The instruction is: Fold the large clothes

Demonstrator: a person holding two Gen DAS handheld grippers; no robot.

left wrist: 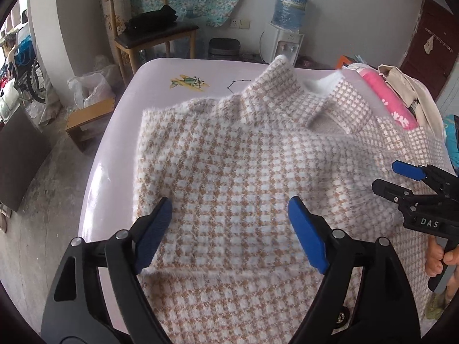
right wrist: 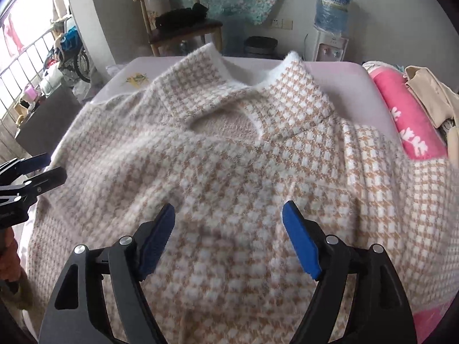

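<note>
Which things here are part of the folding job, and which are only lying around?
Part of the job:
sweater
left gripper, open
right gripper, open
bed

Only lying around:
pink blanket
beige garment
chair
water dispenser

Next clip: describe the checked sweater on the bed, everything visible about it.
The sweater is fuzzy knit, tan-and-white houndstooth with white edging. It lies spread front-up on the pale pink bed, its wide collar standing up at the far end above a keyhole opening at the neck. Its right edge lies against a pink blanket. Both claws, left and right, hover open just above it, gripping nothing.
</note>
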